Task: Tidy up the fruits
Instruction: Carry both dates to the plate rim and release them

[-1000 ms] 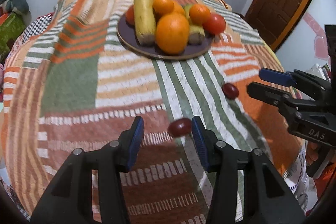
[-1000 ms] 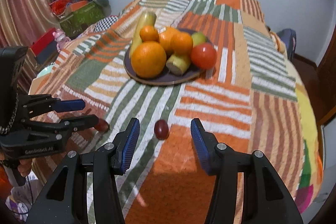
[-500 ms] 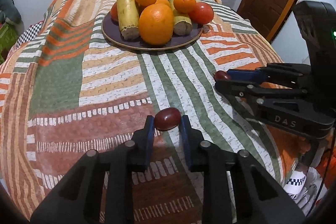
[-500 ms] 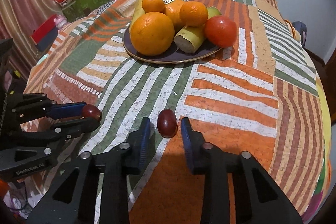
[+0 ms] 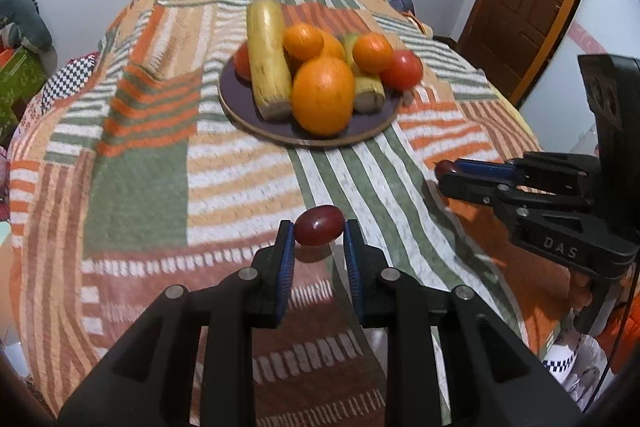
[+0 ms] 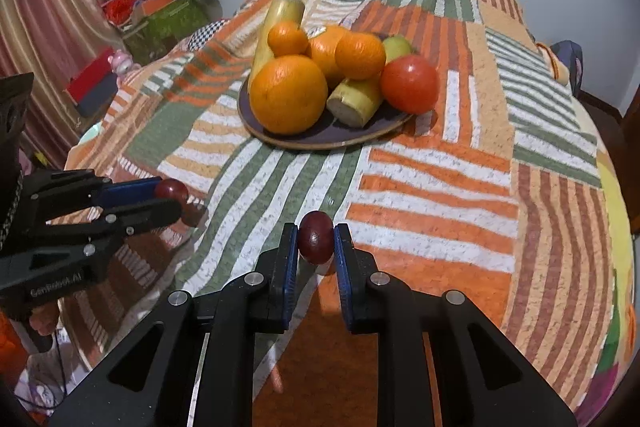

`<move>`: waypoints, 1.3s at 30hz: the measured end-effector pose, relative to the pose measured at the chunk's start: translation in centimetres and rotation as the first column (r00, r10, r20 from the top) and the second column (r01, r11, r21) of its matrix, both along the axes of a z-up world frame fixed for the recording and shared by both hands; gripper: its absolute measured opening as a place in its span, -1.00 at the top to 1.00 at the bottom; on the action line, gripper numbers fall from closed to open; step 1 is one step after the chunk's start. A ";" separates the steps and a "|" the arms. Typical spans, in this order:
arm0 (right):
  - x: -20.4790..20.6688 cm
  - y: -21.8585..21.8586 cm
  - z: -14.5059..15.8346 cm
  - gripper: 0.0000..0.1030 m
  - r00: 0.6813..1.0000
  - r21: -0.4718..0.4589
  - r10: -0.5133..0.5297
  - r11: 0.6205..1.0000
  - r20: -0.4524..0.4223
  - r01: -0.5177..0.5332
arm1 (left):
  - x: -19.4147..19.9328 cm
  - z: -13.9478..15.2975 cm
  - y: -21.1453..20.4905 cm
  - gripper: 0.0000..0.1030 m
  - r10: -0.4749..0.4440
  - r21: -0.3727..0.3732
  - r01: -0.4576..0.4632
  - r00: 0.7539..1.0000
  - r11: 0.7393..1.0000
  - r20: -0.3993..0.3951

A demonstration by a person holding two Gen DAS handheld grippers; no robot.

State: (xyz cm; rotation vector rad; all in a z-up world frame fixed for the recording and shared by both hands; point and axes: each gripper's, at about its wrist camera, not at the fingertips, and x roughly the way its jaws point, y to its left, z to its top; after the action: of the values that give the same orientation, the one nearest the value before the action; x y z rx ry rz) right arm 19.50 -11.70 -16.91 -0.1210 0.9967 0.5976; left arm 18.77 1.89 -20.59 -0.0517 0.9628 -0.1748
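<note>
Left wrist view: the left hand-held gripper [image 5: 319, 247] is squeezed shut on a small red fruit [image 5: 319, 225], low in the middle of the frame. In the right wrist view, the right hand-held gripper [image 6: 316, 247] pinches another small dark red fruit [image 6: 316, 237] the same way. Both fruits are round and smooth, held only at the tips, so I think they could pop out and roll off the striped blanket [image 5: 136, 183]. The plate [image 5: 240, 107] above is piled full, so a bump could knock an orange [image 5: 322, 95] off.

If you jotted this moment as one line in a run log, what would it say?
left gripper: shut on left grape | right gripper: shut on right grape | plate: piled with fruit, on striped blanket
</note>
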 end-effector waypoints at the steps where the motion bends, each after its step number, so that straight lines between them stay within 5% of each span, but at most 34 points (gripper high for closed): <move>1: 0.1 0.1 0.2 0.68 1.000 0.003 -0.002 1.000 0.006 0.002 | 0.3 0.2 0.2 0.52 0.004 0.002 -0.004 1.000 1.000 0.006; 15: 3.5 1.7 1.7 0.68 0.998 0.039 -0.008 0.999 0.058 0.006 | 5.6 0.7 1.9 0.52 0.043 -0.008 -0.043 0.998 0.999 0.033; 39: 6.0 4.5 -1.2 0.67 0.999 -0.021 0.049 0.999 -0.007 -0.049 | 10.2 -2.2 2.5 0.44 0.020 -0.006 -0.021 0.999 1.000 -0.047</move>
State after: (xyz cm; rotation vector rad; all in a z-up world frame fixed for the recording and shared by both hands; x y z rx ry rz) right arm 25.54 -7.23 -18.14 -0.1629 1.0086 0.6324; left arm 29.02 4.39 -22.83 -0.0713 1.0078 -0.1583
